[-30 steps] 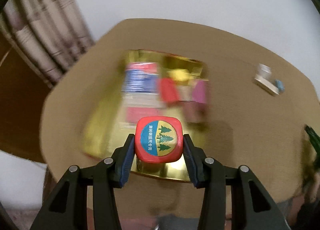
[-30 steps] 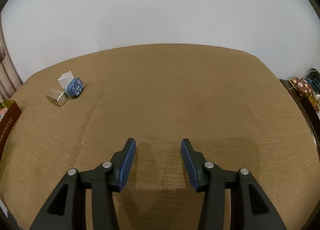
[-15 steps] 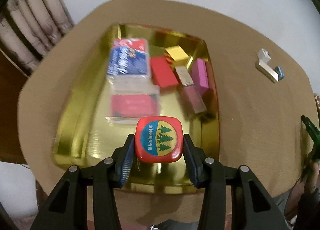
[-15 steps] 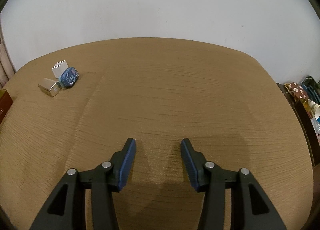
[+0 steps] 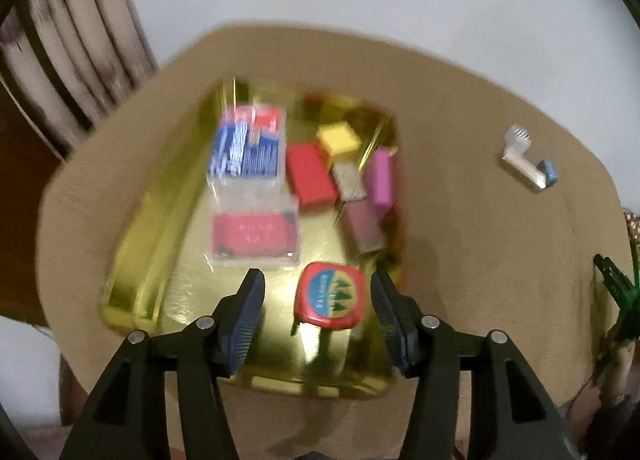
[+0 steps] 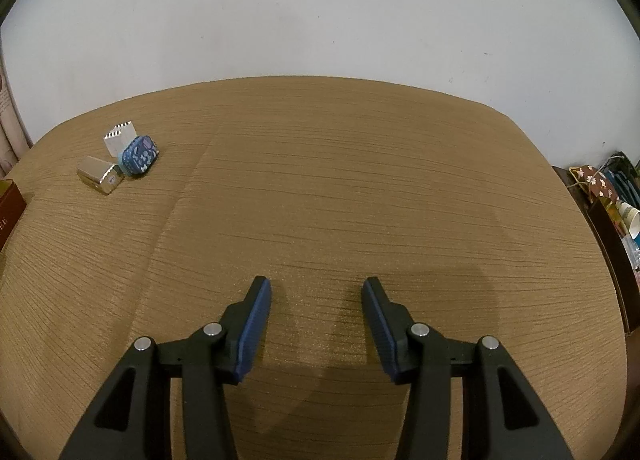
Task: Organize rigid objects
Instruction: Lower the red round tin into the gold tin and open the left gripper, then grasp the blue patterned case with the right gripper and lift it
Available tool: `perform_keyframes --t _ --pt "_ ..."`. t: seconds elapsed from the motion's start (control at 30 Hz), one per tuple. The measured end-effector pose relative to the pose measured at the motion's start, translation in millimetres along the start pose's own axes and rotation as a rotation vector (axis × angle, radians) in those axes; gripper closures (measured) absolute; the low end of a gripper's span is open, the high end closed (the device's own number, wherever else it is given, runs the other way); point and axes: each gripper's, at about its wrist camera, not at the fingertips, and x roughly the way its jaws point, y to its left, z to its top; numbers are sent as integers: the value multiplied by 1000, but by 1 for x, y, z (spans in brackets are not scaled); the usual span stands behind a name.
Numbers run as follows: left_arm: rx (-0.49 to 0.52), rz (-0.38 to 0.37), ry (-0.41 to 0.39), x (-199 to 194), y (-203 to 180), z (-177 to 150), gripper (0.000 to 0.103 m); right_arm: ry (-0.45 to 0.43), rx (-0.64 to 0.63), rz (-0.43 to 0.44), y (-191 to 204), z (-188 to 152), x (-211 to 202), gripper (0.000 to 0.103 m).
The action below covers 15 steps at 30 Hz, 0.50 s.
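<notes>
Red tape measure (image 5: 330,296) is sitting on the gold tray (image 5: 132,260), between the spread fingers of your left hand-held gripper (image 5: 317,314) and closer to its right finger; you are holding the jaws wide and gripping nothing, so the piece looks free to rest there. Ahead of that gripper, the other boxes are lying packed toward the tray's far side, which is leaving this near corner free for it. Ahead and well to the right, a silver box (image 6: 100,175) and a small blue case (image 6: 139,156) are waiting on the surface (image 6: 360,187). You are keeping your right hand-held gripper (image 6: 316,314) open over bare cloth, probably ready for those.
</notes>
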Motion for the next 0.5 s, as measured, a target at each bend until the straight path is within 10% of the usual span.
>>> perform_keyframes --t 0.2,0.5 --pt "150 -73 -101 -41 -72 -34 25 -10 -87 182 36 23 -18 54" --pt "272 -142 -69 -13 -153 -87 24 91 -76 296 99 105 9 54"
